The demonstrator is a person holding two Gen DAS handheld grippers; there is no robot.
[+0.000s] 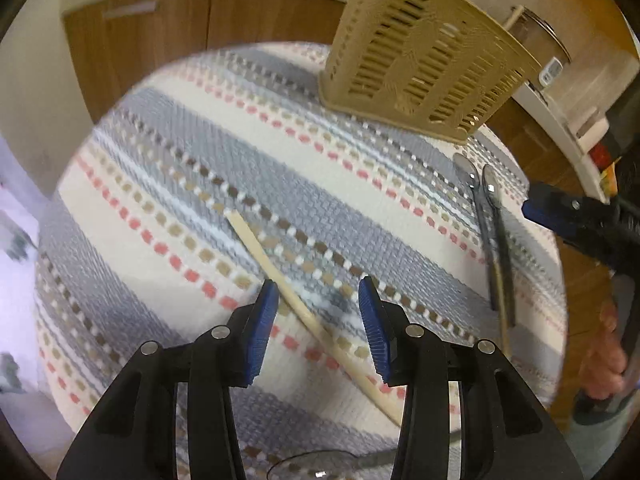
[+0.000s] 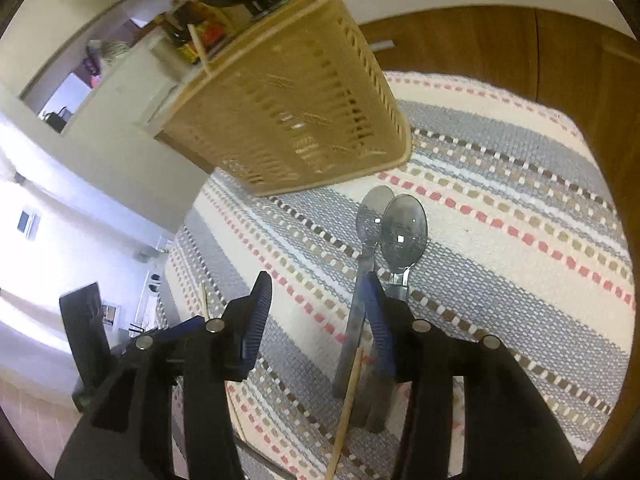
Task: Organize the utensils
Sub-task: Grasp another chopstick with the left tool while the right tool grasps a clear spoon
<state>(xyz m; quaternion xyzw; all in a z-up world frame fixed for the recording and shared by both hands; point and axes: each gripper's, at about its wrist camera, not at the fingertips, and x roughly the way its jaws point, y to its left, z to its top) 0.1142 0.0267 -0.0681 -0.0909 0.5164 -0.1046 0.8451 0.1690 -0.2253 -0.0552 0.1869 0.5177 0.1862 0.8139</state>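
A tan slotted utensil holder [image 1: 424,56] stands at the far side of a striped woven mat [image 1: 224,152]; it also shows in the right wrist view [image 2: 296,120]. A wooden chopstick [image 1: 280,276] lies on the mat, passing between my left gripper's [image 1: 318,330] open blue pads [image 1: 262,332]. Two metal spoons [image 1: 486,216] lie side by side at the right. In the right wrist view the spoons [image 2: 394,228] lie just ahead of my open right gripper [image 2: 318,318], its right pad [image 2: 380,332] over their handles. Another chopstick [image 2: 348,404] lies beside them.
Wooden cabinet doors [image 1: 160,28] and a white counter edge [image 1: 560,120] surround the mat. A glass object's rim [image 1: 316,466] shows at the bottom of the left view. The right gripper [image 1: 580,224] and hand appear at the left view's right edge.
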